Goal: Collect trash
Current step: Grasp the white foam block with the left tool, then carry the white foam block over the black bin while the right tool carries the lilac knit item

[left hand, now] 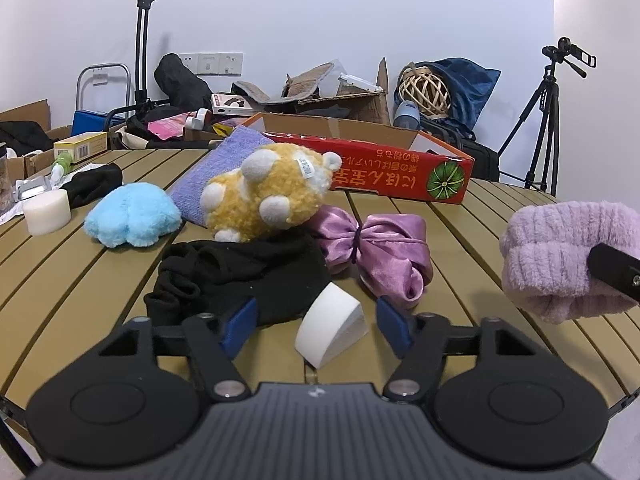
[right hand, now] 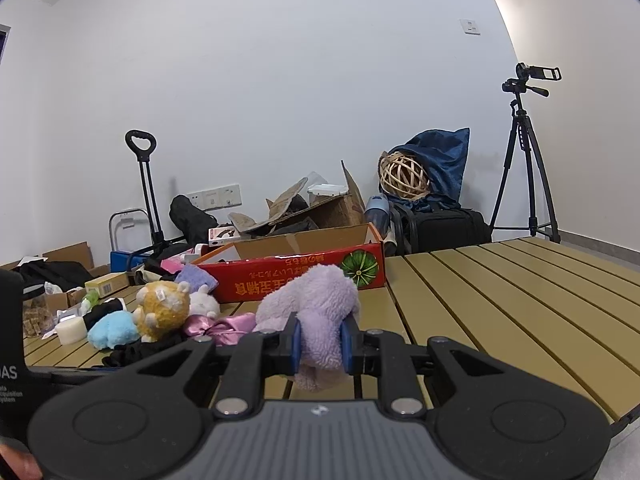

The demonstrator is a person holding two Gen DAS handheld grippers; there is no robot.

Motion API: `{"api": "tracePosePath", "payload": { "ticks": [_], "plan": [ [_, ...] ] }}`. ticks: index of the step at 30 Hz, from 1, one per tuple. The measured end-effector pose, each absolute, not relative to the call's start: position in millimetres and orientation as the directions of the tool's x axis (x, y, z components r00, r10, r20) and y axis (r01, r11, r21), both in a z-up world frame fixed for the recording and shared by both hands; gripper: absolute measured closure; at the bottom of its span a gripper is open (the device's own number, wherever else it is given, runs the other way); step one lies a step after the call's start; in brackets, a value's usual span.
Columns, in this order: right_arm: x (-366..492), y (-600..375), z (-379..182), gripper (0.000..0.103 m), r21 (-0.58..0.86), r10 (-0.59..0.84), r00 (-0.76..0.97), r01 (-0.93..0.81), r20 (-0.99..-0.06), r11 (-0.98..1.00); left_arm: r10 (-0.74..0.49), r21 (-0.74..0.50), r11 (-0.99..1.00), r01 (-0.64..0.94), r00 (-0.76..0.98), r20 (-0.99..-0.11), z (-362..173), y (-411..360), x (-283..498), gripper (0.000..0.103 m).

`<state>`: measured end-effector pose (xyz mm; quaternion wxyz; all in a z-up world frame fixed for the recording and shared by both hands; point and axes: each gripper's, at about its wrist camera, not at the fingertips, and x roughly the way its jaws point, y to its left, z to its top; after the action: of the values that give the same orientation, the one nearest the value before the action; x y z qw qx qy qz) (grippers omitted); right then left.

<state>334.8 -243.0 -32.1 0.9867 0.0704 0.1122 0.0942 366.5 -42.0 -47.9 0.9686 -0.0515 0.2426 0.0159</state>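
Observation:
My left gripper (left hand: pixel 316 326) is open, its blue pads either side of a white foam wedge (left hand: pixel 332 330) on the slatted table; the pads do not touch it. Just beyond lie black cloth (left hand: pixel 240 276), a purple satin bow (left hand: pixel 380 252), a yellow plush toy (left hand: pixel 268 192) and a blue plush paw (left hand: pixel 134 220). My right gripper (right hand: pixel 320 346) is shut on a fluffy lilac headband (right hand: pixel 316 312), held above the table; the headband also shows in the left wrist view (left hand: pixel 568 256). An open red cardboard box (left hand: pixel 400 168) stands at the table's far edge and also shows in the right wrist view (right hand: pixel 296 276).
A white foam cylinder (left hand: pixel 46 212), a black sock (left hand: pixel 96 184) and a lilac knit cloth (left hand: pixel 224 168) lie at the left. Cluttered boxes, a trolley handle (left hand: pixel 144 32) and a camera tripod (left hand: pixel 548 120) stand behind the table. Bare slats (right hand: pixel 520 300) lie to the right.

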Motion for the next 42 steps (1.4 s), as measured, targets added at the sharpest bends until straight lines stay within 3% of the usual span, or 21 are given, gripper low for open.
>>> {"api": "tracePosePath", "payload": {
  "ticks": [8,42],
  "plan": [
    [334.3,-242.8,-32.6,0.085,0.156,0.207,0.955,-0.176,-0.212,0.972,-0.039,-0.100,0.995,-0.010,0.878,-0.477,-49.5,-43.2,367.0,0.070],
    [310.1,-241.1,-27.5,0.085,0.108,0.276,0.935,-0.258,-0.222,0.960,-0.058,-0.027,0.998,0.051,0.901,-0.429,-29.9,-36.9,318.9,0.074]
  ]
}}
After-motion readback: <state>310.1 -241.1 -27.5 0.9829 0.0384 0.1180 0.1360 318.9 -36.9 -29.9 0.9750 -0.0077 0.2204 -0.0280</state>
